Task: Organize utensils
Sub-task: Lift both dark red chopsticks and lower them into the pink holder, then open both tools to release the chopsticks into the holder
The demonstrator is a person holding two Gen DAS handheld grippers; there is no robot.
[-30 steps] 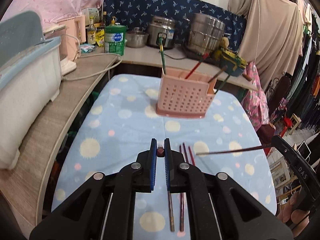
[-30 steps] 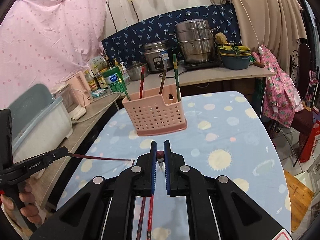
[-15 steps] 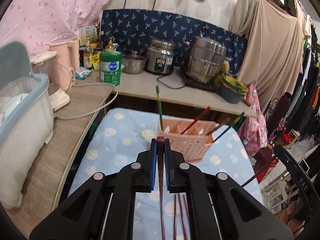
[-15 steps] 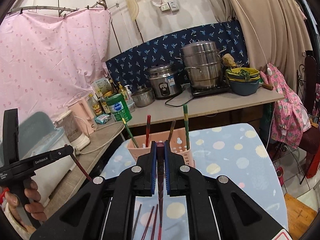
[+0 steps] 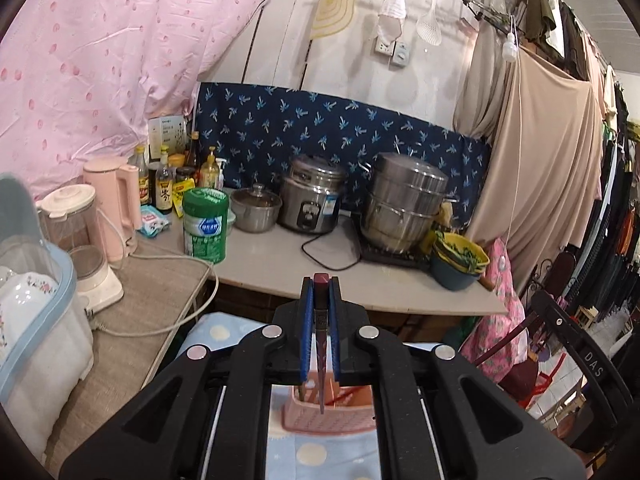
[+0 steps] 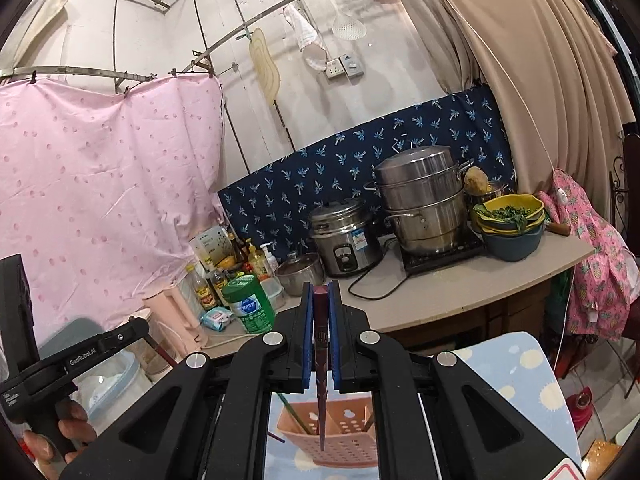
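A: Status at that frame?

B: Both grippers were carrying. Left gripper (image 5: 320, 320) was clamped on a dark red chopstick (image 5: 321, 360), thick end poking out above the pads, tip hanging down. Right gripper (image 6: 320, 332) was the same: clenched on its own chopstick (image 6: 321, 380), tip down.

A: Where was the holder?

B: The pink perforated basket (image 6: 340, 440) sat on the blue spotted tablecloth (image 6: 516, 364), below and ahead of both grippers. In both wrist views the chopstick tips appeared over the basket's open top. It already held a few sticks, one green one (image 6: 294, 414) leaning at the left.

A: So which step?

B: My read: transport, just short of the drop. Both sticks were up off the table, neither was in the basket.

A: Next move needs what?

B: Bring each tip down inside a compartment, not onto the divider or rim, then let go. The sticks hung near vertical, so that should go cleanly. I'd stagger the two hands; the left gripper's handle (image 6: 72, 360) was already close at the right view's edge, and both were aiming at one small opening. Which compartment each tip was over, I couldn't tell.
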